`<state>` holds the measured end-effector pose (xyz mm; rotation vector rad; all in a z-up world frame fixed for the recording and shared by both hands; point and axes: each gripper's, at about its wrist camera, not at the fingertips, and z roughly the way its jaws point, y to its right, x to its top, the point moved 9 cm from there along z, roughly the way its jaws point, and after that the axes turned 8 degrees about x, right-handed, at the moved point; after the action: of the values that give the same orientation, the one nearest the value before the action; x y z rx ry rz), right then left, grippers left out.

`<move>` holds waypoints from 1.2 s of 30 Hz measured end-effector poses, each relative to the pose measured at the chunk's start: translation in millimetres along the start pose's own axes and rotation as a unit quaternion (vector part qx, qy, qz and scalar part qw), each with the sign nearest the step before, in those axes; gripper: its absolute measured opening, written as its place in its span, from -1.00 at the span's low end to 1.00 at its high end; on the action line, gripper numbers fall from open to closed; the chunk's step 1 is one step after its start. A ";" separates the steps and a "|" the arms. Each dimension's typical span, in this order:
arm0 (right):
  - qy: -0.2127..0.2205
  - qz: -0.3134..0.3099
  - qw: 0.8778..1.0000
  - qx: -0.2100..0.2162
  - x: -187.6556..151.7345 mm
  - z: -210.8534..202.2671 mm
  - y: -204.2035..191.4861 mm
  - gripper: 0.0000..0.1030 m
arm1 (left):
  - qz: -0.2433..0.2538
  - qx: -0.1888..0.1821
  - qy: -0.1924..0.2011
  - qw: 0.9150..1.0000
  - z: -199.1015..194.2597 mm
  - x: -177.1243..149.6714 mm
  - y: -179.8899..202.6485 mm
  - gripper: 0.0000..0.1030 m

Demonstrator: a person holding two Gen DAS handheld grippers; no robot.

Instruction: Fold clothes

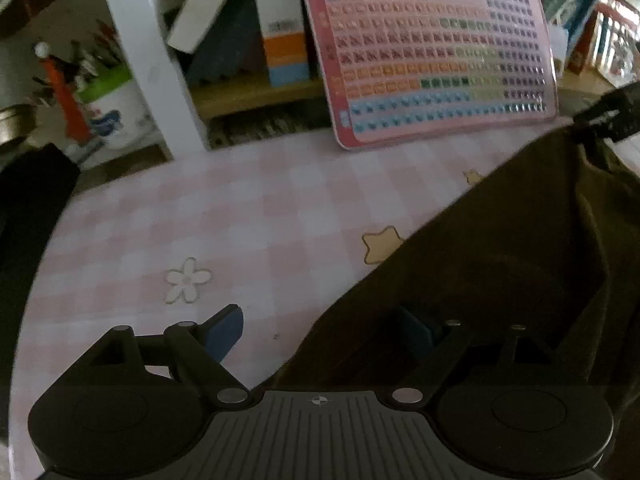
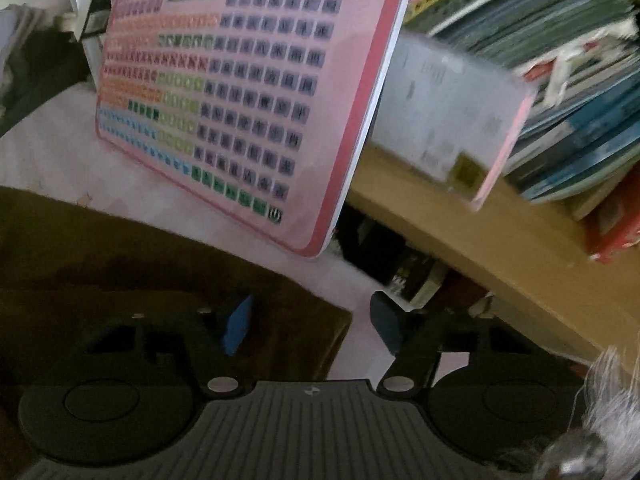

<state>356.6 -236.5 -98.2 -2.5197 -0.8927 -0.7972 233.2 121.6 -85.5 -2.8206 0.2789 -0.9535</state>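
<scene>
Dark olive garment (image 1: pixel 500 248): soft, limp, light. Best pinched at corner/edge. Left gripper (image 1: pixel 320 330) and right gripper (image 2: pixel 310 322) both released, straddling cloth edge.

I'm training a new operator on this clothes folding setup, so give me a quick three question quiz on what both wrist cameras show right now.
1. True or false: the left gripper has its jaws wide apart.
2. What leans upright behind the dark olive garment? A) pink button board B) mirror C) tray
3. Fill in: the corner of the garment lies between the fingers of the ____ gripper.

Key:
1. True.
2. A, the pink button board.
3. Right; the right gripper straddles that corner, pads apparently not pressing.
</scene>
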 end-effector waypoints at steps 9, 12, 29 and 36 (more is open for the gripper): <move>0.002 0.004 1.000 0.027 1.6 -3.1 -0.3 -0.59 | -0.008 -0.067 0.011 0.998 0.6 3.1 5.4 -0.11; -0.002 0.017 0.999 0.028 -0.6 -5.1 -1.2 -0.68 | 0.004 -0.093 0.005 0.996 -2.1 5.2 11.6 -0.84; 0.186 0.013 0.978 -0.089 5.2 -171.0 -57.0 -0.74 | 0.012 -0.071 0.164 0.984 -117.4 18.4 9.2 -0.99; 0.229 0.021 0.965 -0.124 -64.6 -255.4 -122.4 -0.74 | 0.064 -0.092 0.203 0.973 -184.2 -37.0 31.8 -1.00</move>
<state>134.8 -300.6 78.0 -2.3799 -0.6097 -1.4788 87.5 83.8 31.3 -2.6951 0.6174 -1.5396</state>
